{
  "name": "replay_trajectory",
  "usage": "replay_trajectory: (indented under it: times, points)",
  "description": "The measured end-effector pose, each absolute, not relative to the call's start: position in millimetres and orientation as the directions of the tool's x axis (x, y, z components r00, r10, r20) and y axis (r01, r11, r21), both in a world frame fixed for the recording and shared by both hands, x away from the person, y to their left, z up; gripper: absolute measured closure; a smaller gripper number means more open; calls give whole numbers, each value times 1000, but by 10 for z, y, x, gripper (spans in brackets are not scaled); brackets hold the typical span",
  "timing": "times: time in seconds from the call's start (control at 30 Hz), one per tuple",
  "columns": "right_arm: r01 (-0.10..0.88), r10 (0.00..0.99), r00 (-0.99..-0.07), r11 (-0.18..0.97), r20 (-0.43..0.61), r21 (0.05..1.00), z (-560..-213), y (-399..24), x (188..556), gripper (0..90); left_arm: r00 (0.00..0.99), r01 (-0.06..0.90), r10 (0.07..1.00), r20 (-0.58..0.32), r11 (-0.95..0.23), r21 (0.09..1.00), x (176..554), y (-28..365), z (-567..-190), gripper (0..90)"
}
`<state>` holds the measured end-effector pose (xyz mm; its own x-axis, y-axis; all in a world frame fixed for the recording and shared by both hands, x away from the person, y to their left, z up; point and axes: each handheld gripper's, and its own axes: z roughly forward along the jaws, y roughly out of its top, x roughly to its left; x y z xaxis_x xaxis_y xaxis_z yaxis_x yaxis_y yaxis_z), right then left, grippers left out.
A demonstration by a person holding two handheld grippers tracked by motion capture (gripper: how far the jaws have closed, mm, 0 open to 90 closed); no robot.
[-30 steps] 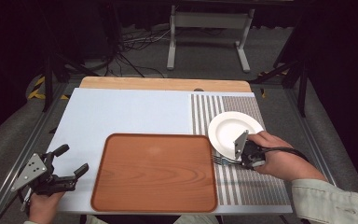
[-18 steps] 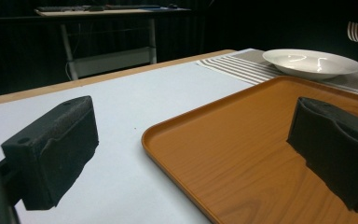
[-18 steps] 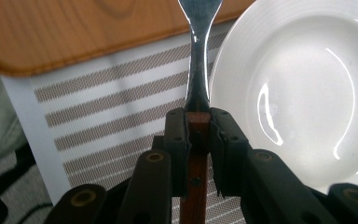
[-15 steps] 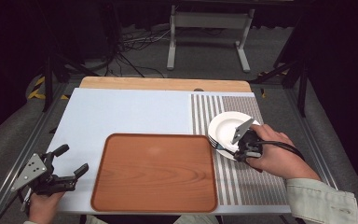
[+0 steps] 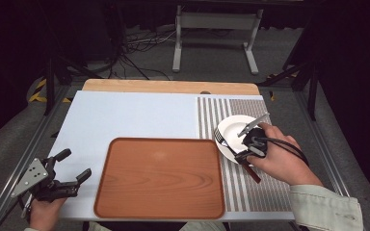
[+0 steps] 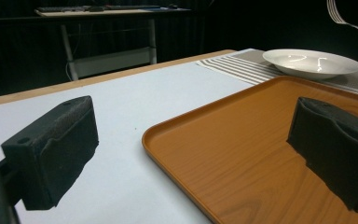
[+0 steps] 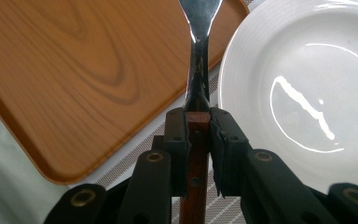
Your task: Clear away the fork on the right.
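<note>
Your right gripper (image 7: pixel 198 123): clamped on fork (image 7: pixel 199 56) handle, above plate (image 5: pixel 231 127) edge | your left gripper (image 5: pixel 72 166): jaws apart, empty, beside tray (image 5: pixel 161 175)

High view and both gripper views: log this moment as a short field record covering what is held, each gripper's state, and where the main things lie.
held item: metal fork with a brown wooden handle, clamped at the handle
right gripper: shut on the fork, raised over the near-left edge of the round white plate
left gripper: open, nothing between its jaws, at the table's near-left corner
plate: nothing on it, lying on the grey striped placemat
rectangular brown wooden tray: bare, on the pale blue table, left of the placemat
</note>
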<state>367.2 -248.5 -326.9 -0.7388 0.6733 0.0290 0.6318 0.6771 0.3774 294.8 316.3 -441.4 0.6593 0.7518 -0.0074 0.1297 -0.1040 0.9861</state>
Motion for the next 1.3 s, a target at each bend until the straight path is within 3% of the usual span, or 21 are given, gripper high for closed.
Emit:
replay_trajectory:
  times: [0.37, 0.57, 1.3]
  points:
    - [771, 789, -600, 525, 133, 361, -3281, -2348, 3648, 779, 659, 129, 752, -6, -106, 986, 2948, 3161, -4414, 23]
    - [859, 851, -476, 397, 221, 323, -3296, -2239, 3647, 779, 660, 129, 751, -7, -105, 986, 2949, 3165, -4415, 23]
    - [934, 908, -320, 253, 271, 252, -3442, -1905, 3685, 779, 658, 127, 753, -8, -101, 987, 2945, 3167, -4411, 23]
